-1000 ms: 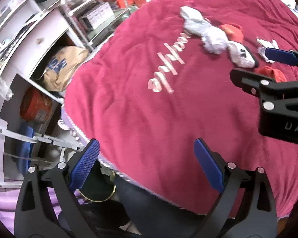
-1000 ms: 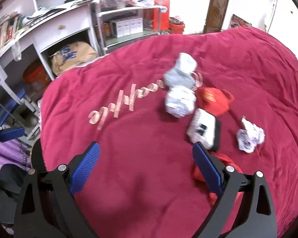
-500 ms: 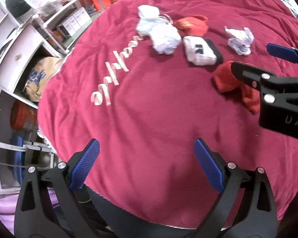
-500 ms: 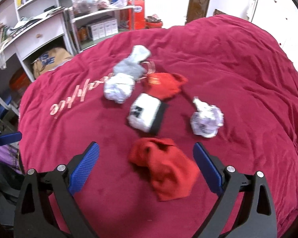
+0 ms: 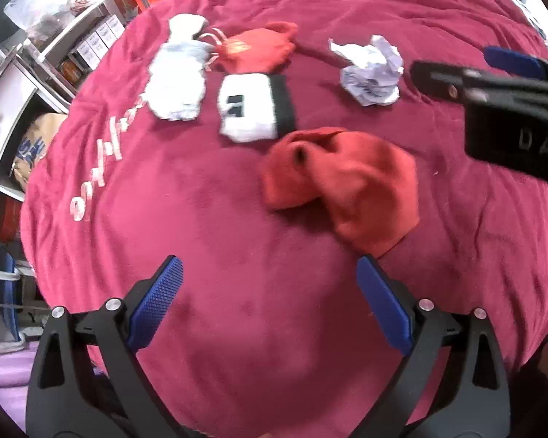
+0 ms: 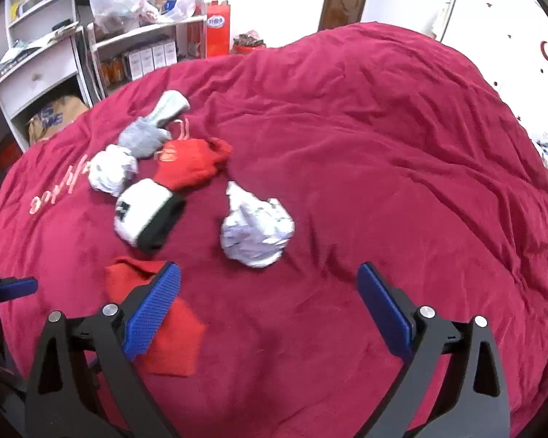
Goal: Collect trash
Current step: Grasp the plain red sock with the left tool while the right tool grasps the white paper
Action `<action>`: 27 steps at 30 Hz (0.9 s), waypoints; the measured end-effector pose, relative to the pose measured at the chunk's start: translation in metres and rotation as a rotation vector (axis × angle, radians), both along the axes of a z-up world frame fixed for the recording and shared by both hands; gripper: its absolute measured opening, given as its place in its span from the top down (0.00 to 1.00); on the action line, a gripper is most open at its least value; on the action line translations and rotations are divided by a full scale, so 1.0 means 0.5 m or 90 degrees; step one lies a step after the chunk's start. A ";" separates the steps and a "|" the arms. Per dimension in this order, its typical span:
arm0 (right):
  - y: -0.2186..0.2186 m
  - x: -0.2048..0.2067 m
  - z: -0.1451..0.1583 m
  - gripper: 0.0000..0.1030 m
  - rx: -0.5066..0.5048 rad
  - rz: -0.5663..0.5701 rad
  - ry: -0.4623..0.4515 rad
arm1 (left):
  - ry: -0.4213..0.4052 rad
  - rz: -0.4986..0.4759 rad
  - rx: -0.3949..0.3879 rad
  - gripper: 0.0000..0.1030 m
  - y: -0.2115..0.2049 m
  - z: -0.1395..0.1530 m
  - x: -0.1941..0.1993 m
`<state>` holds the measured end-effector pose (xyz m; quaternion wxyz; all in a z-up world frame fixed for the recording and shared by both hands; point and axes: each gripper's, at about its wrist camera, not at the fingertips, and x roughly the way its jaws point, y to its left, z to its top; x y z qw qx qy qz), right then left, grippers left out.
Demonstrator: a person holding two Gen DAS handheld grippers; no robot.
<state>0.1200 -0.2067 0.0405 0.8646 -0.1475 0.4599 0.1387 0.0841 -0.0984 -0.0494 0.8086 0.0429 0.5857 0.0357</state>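
Observation:
Two crumpled white paper balls lie on a red blanket. One paper ball (image 6: 256,231) (image 5: 370,73) sits just ahead of my open, empty right gripper (image 6: 270,306). The other paper ball (image 6: 111,171) (image 5: 177,87) lies further left, beside a grey sock (image 6: 153,124). My left gripper (image 5: 270,303) is open and empty, hovering over bare blanket in front of a red sock (image 5: 343,186). The right gripper shows at the right edge of the left wrist view (image 5: 493,73).
A white-and-black sock (image 6: 146,215) (image 5: 254,106) and a second red sock (image 6: 190,162) (image 5: 259,49) lie among the papers. The red sock also shows under my right gripper's left finger (image 6: 157,314). White shelves and a desk (image 6: 54,62) stand left of the bed.
Both grippers have moved right and forward over the blanket. The paper ball now lies centred ahead of the right gripper. The red sock has come near the left gripper.

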 end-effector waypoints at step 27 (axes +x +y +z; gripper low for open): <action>0.067 0.165 -0.181 0.56 -0.015 0.240 0.069 | -0.024 0.026 -0.105 0.67 -0.085 -0.057 0.104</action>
